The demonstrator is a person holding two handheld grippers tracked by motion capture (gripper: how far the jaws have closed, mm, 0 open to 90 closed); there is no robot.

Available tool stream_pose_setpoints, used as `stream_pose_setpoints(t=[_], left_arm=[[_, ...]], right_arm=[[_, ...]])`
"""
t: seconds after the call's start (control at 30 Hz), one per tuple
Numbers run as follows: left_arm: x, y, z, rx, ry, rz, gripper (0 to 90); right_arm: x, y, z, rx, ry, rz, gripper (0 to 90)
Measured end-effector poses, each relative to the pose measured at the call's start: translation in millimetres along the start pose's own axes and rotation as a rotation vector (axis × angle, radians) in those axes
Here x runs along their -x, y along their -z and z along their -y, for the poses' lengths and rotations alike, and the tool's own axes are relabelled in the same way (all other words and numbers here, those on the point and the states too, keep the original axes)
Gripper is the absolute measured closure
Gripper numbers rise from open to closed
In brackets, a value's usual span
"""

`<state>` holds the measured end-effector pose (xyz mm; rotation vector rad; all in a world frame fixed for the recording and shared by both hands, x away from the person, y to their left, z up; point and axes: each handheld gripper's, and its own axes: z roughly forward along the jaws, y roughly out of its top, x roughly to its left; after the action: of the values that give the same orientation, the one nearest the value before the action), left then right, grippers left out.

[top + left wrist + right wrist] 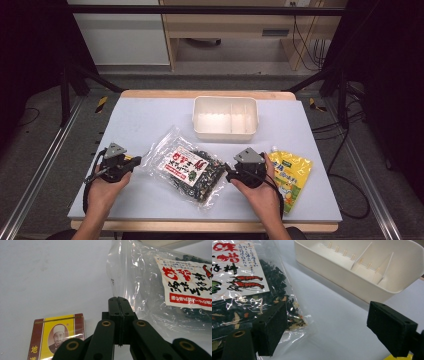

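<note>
Here, nearest the person, the left tool (134,162) has its jaws pressed together, seemingly pinching the clear edge of the bag (186,168), beside a yellow card box (58,336). The right tool (229,175) stands spread at the bag's other end. The bag lies mid-worktop (150,115). A yellow pouch (291,172) lies right; the white tray (226,132) sits beyond.

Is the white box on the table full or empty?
Empty. The white box shows bare walls and thin dividers inside, seen also in the right gripper view. The clear bag of dried food lies outside it.
</note>
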<state>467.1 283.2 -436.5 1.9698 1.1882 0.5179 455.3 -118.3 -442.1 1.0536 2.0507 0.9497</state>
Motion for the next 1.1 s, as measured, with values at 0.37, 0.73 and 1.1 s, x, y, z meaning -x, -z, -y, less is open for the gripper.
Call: stream_pose_setpoints(t=[0.37,0.73,1.1], left_arm=[[1.0,2.8,-6.6,0.018,-0.053,0.004,90.0],[-6.4,5.7,-11.1,0.027,-0.044,0.039,90.0],[-3.5,14.2,-26.9,0.057,-0.057,0.069,90.0]], right_arm=[[1.0,1.2,1.2,0.002,0.0,0.003,17.1],[-1.3,3.0,-1.3,0.016,0.012,0.01,17.1],[-2.8,13.7,-9.5,0.058,0.024,0.013,17.2]])
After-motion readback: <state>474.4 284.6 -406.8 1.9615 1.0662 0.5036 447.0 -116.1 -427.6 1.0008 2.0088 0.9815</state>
